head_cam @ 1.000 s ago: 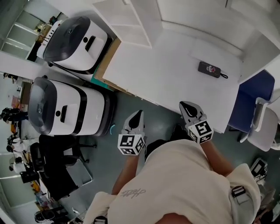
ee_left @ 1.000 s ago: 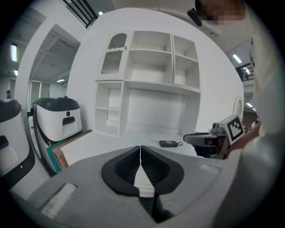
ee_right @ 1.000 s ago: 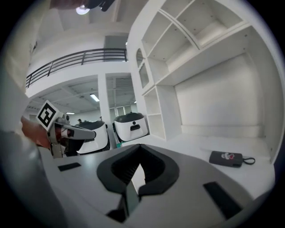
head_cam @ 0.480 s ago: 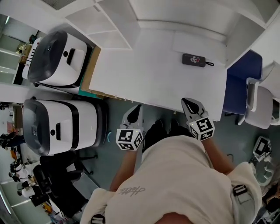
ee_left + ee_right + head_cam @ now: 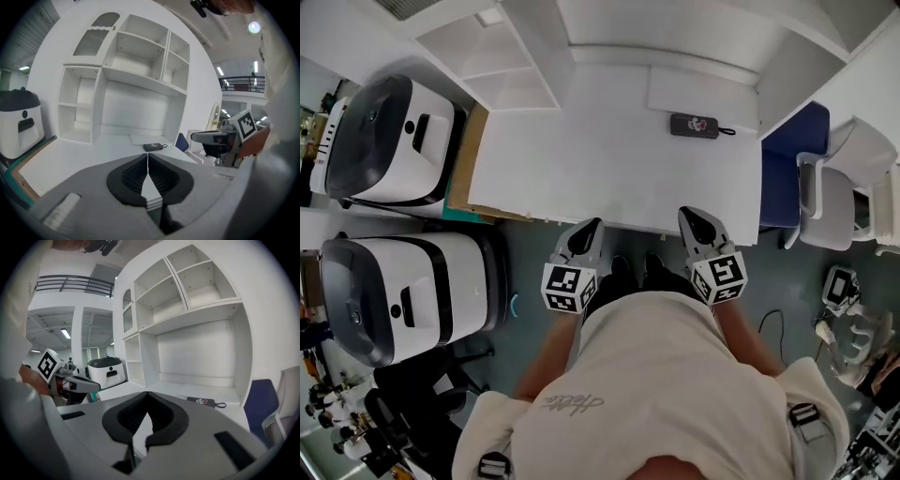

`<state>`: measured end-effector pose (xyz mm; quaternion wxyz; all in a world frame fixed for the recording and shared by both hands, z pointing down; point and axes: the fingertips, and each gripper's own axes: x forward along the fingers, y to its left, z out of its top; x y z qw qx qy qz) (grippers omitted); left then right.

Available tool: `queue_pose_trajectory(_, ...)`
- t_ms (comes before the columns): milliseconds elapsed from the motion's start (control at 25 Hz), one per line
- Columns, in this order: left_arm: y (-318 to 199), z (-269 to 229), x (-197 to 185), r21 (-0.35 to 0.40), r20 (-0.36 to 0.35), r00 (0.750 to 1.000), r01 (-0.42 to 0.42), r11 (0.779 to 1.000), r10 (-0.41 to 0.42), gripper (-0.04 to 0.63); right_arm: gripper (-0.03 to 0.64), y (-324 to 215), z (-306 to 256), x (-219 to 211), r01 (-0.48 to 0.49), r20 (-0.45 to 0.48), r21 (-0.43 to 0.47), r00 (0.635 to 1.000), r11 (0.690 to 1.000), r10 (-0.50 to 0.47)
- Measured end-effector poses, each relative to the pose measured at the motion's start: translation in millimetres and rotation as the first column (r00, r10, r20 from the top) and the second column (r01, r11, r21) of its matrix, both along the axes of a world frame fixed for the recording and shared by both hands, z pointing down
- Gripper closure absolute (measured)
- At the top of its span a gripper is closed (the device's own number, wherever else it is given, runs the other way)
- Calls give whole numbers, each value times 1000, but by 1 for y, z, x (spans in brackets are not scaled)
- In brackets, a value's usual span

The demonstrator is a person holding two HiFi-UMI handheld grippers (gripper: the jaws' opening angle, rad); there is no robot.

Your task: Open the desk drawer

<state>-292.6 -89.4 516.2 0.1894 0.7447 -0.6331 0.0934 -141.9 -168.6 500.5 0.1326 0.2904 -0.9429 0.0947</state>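
A white desk (image 5: 609,159) stands in front of me; its front edge runs just ahead of both grippers. No drawer front or handle shows in any view. My left gripper (image 5: 585,232) is shut and empty, its tips at the desk's front edge. My right gripper (image 5: 695,218) is also shut and empty, its tips over the front edge near the right corner. In the left gripper view the left gripper (image 5: 147,157) points across the desktop, and in the right gripper view the right gripper (image 5: 147,394) does the same.
A small dark case (image 5: 694,126) with a cord lies at the back right of the desktop. White shelving (image 5: 502,56) rises behind the desk. Two white machines with dark lids (image 5: 389,141) (image 5: 394,291) stand left. A blue chair (image 5: 783,178) and a white chair (image 5: 830,192) stand right.
The desk has shifted left and nearer in the head view. Both grippers have come up to its front edge and stay shut.
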Motion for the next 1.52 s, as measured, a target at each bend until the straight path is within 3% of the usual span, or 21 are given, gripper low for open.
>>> queue_pose_trajectory(120, -9, 0, 1, 15, -19, 997, -76, 997, 77, 578, 614, -3, 1, 6, -66, -26, 15, 997, 998, 67)
queue_pose_trajectory(320, -13, 5, 11, 13, 41, 975, -219, 976, 218, 578, 614, 2, 9, 17, -150, -65, 11, 986, 989, 150)
queue_pose_trajectory(440, -17, 12, 17, 10, 32, 965, -260, 966, 259, 578, 614, 7, 10, 24, -180, -65, -4, 982, 984, 179)
queue_pose_trajectory(560, -22, 13, 30, 26, -6, 962, -274, 961, 274, 578, 614, 12, 12, 34, -189, -77, -1, 979, 982, 189)
queue_pose_trajectory(760, -33, 9, 57, 35, 8, 957, -291, 956, 291, 578, 614, 12, 16, 59, -210, -61, 0, 976, 978, 210)
queue_pose_trajectory(960, -43, -14, 82, 59, -28, 962, -271, 961, 273, 578, 614, 4, 8, 88, -200, -36, 5, 979, 980, 200)
queue_pose_trajectory(1240, -61, -36, 95, 75, 37, 962, -271, 960, 269, 577, 614, -5, 21, 118, -200, -20, -18, 980, 980, 200)
queue_pose_trajectory(1520, -56, -45, 111, 107, 21, 949, -316, 943, 316, 577, 614, -12, 21, 114, -171, 0, -11, 985, 985, 171)
